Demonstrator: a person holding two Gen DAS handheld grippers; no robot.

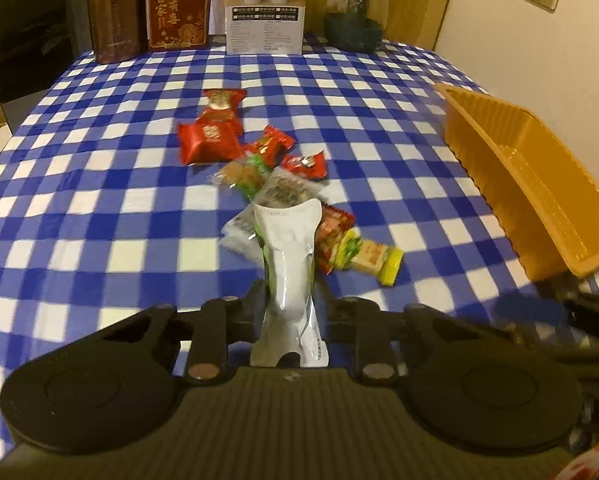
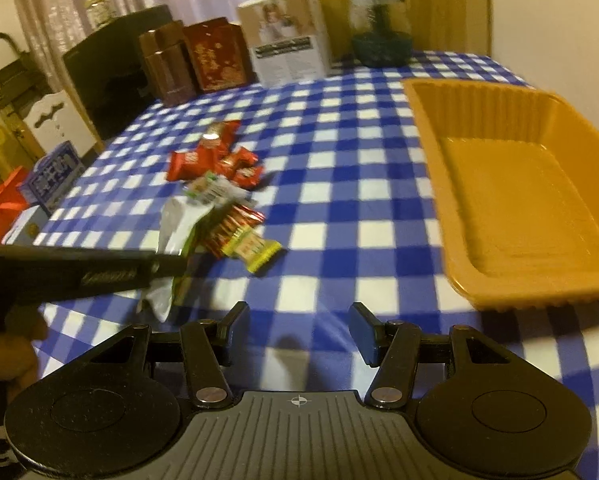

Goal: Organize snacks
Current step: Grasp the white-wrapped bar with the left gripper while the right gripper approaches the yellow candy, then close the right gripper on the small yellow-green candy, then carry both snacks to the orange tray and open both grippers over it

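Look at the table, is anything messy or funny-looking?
Yes. The snacks lie in a loose, overlapping heap on the checked cloth, while the orange tray beside them holds nothing. One white packet is squashed in the middle, pinched in the left gripper. Nothing looks spilled or torn.

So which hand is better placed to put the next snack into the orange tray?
Left, probably. The left claw is already shut on a white snack packet; the orange tray is empty. The right claw is open, holds nothing and sits nearer the tray.
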